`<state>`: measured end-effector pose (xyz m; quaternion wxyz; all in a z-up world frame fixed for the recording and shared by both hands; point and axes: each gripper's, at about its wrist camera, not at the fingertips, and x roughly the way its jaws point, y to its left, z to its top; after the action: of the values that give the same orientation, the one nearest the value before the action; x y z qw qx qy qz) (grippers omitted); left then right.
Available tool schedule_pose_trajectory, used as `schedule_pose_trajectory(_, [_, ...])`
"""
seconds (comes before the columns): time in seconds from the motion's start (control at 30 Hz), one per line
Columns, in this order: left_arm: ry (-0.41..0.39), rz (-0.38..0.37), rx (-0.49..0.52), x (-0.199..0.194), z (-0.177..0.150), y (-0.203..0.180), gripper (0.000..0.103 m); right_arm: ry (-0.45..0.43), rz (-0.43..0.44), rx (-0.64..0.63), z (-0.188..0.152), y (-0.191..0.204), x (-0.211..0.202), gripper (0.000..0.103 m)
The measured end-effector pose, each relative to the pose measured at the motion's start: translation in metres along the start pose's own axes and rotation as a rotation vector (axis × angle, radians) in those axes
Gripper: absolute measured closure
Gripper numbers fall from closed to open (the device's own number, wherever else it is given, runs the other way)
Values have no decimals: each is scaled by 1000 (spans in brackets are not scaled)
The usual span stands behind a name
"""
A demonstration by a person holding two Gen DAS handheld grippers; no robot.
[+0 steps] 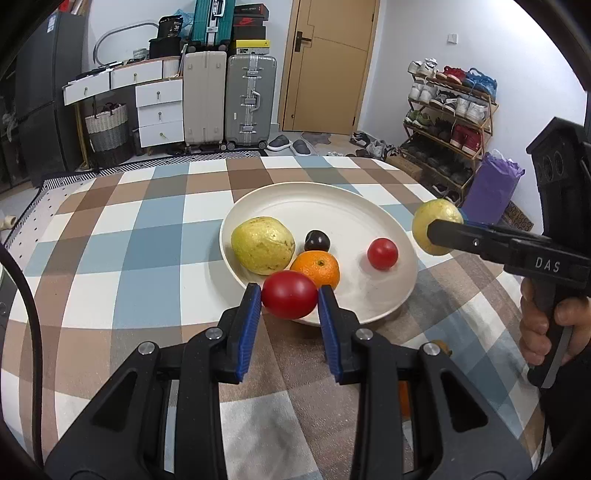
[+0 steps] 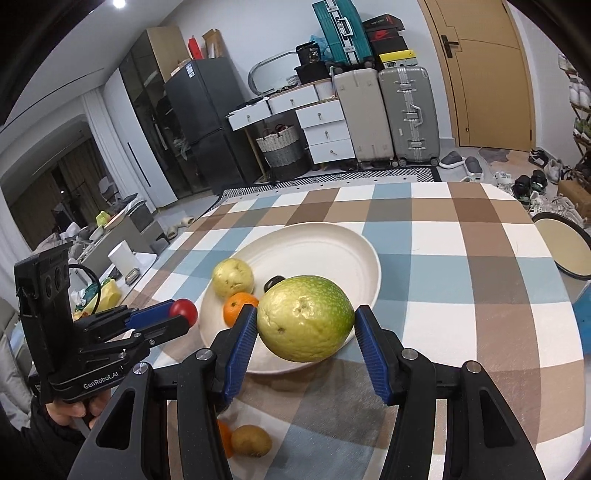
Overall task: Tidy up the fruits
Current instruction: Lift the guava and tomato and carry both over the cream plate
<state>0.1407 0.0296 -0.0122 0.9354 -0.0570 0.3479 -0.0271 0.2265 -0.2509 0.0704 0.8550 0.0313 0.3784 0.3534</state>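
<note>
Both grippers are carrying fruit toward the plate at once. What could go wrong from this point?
1. The left gripper pinches the smooth, round red tomato near the tips of its fingers; it could slip or bruise.
2. The right gripper holds the large guava beside the plate; dropped carelessly, it may knock the small tomato or orange.
3. Both grippers converge on the plate and could collide.

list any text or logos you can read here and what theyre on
"DAS" on the right gripper, side of its body.
"GenRobot.AI" on the left gripper, base of its body.
"36" or "38" on a black bag, too blurred to settle.
Shoebox labels: unreadable.
</note>
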Motion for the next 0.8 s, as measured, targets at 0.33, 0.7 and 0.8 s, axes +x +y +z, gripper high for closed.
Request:
schedule_pose_trajectory(0.33, [27, 27, -4, 21, 10, 7, 74, 15, -16, -6, 12, -4, 14, 48])
schedule_pose_trajectory(0.7, [38, 45, -14, 43, 19, 14, 74, 43, -32, -5, 16, -12, 30, 48])
schedule_pose_trajectory(0.8, [38, 48, -16, 48, 22, 15, 74, 52, -35, -7, 16, -14, 35, 48])
